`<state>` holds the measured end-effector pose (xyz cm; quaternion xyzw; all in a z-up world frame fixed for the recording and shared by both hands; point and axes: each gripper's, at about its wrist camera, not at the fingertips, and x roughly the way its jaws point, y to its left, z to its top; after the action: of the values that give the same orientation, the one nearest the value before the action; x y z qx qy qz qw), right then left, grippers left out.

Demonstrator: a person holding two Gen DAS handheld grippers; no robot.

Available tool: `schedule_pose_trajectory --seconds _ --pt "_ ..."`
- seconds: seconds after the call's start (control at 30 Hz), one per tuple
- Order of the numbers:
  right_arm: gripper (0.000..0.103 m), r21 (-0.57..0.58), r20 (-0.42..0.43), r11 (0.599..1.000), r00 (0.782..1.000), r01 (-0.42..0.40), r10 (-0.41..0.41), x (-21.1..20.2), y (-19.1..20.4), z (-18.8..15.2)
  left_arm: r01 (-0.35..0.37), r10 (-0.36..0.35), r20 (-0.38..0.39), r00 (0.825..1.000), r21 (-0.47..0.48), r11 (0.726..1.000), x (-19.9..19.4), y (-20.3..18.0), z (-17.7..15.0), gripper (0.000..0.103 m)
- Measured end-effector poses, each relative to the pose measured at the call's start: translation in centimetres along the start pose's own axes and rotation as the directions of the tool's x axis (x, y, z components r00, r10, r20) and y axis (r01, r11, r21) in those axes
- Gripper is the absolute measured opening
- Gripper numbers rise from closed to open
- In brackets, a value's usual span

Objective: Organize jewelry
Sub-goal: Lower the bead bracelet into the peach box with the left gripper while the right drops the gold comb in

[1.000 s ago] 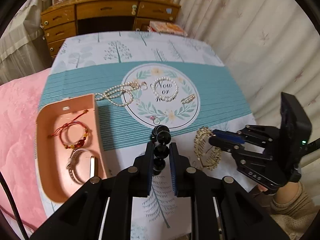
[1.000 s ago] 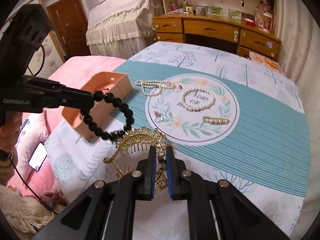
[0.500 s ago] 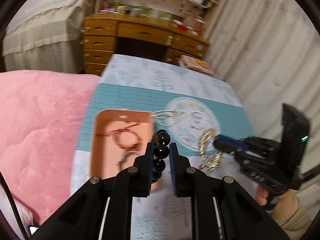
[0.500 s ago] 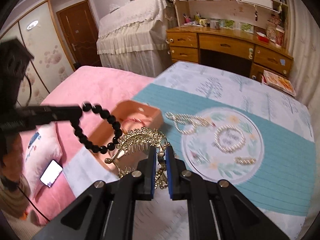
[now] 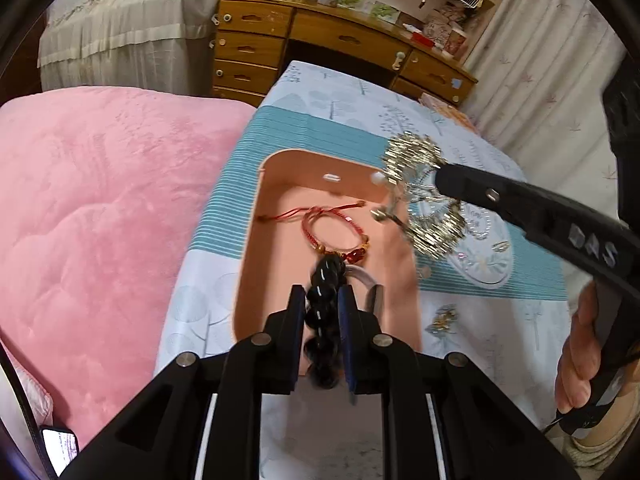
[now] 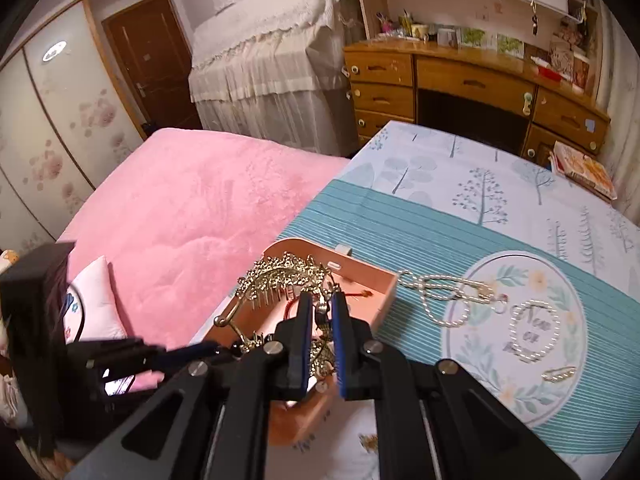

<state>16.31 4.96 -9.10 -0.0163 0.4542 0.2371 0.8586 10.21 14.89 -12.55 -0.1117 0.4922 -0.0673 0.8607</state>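
Observation:
My left gripper (image 5: pixel 322 295) hangs over the near half of the open pink box (image 5: pixel 250 248). A black bead bracelet (image 5: pixel 326 272) fills the gap between its pads, and the jaws are opening. Below it in the box lie a red string bracelet (image 5: pixel 332 232) and a silver bangle (image 5: pixel 365 278). My right gripper (image 6: pixel 323 300) is shut on a gold hair comb (image 6: pixel 280 276), held above the box's (image 6: pixel 384 300) right side. On the round mat remain a pearl necklace (image 6: pixel 444 292), a pearl bracelet (image 6: pixel 534 332) and a gold clip (image 6: pixel 560 374).
A pink blanket (image 5: pixel 100 200) covers the bed left of the table. A wooden desk (image 6: pixel 472 80) stands beyond the table's far end. A phone (image 5: pixel 58 446) lies low at the left. A person's hand (image 5: pixel 576 360) holds the right gripper's handle.
Both grippers have swung left from the mat to above the pink box, carrying the black bracelet and the gold comb. The left gripper has sunk toward the box.

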Motion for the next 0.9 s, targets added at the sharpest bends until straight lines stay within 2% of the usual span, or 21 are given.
schedule_pose_trajectory --seconds 0.1,0.17,0.23,0.37,0.63,0.8,0.9 --pt "0.011 0.017 -0.026 1.000 1.000 0.008 -0.007 1.8 0.2 0.6 -0.056 0.056 0.035 0.998 0.004 0.998 -0.1 0.3 -0.3 0.034" --pt "0.011 0.034 -0.036 0.999 0.999 0.012 -0.011 2.8 0.1 0.9 -0.073 0.073 0.060 0.996 -0.003 0.997 -0.3 0.4 -0.3 0.054" --pt "0.011 0.055 -0.048 0.999 0.999 0.004 -0.001 3.4 0.0 1.1 -0.094 0.094 0.101 0.990 -0.012 0.996 -0.7 0.4 -0.3 0.063" --pt "0.011 0.082 -0.032 0.997 0.999 -0.004 0.006 3.3 -0.4 0.7 -0.117 0.115 0.132 0.985 0.007 0.993 -1.3 0.0 -0.4 0.065" --pt "0.011 0.104 0.056 0.995 0.998 -0.013 0.008 0.3 -2.3 -0.7 -0.092 0.085 0.147 0.985 0.040 0.995 -1.9 -1.6 -0.8 0.066" --pt "0.011 0.088 0.066 0.995 0.997 0.045 -0.051 -2.5 -3.9 -2.5 -0.044 0.025 0.196 0.980 0.092 0.995 -2.3 -3.3 -1.6 0.066" --pt "0.011 0.114 0.067 0.991 0.994 0.074 -0.082 -4.1 -5.0 -4.0 -0.048 0.021 0.207 0.978 0.126 0.991 -2.3 -4.8 -1.9 0.066"
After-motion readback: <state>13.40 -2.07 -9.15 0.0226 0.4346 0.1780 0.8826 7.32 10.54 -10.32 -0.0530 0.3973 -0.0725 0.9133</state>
